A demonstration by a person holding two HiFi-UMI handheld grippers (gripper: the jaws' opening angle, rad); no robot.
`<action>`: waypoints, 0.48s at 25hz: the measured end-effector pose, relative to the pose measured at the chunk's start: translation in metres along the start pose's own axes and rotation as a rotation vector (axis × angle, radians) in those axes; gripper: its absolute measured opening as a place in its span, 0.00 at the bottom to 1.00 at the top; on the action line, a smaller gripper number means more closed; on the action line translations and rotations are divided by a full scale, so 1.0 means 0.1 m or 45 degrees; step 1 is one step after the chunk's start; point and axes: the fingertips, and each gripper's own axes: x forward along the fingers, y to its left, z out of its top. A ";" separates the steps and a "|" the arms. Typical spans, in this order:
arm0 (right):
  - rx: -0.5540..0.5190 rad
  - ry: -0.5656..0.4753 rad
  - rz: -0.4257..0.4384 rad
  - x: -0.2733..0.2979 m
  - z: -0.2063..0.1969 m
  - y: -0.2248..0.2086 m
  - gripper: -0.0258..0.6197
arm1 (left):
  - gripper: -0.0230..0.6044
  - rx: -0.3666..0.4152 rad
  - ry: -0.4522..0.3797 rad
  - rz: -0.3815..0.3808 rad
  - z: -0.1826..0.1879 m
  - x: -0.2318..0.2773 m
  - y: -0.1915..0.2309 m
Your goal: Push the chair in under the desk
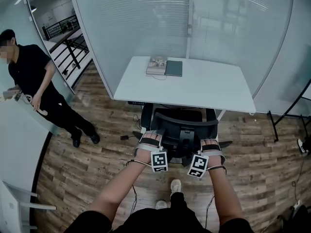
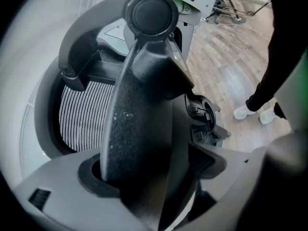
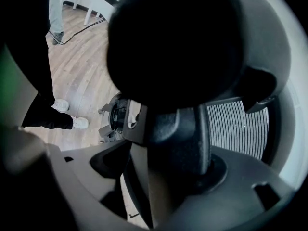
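Black mesh office chair (image 1: 181, 125) directly ahead of both tools, seat front tucked beneath near edge of white surface (image 1: 214, 89), base on wood floor (image 1: 112, 149). Grip: left tool (image 1: 151, 137) clenched on left end of backrest top rim, right tool (image 1: 212, 141) clenched on right end. Chair faces surface, back toward tools. Backrest long axis runs left to right, parallel to surface edge.

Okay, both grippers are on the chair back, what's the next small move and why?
Probably push the chair straight toward the desk, evenly with both. The left gripper and right gripper hold the backrest top at either side, the seat is only partly under the desk edge, and the chair looks square to it.
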 end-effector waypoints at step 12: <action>0.003 0.030 0.040 0.41 0.05 -0.29 0.63 | 0.71 0.010 -0.015 0.029 -0.18 0.46 0.32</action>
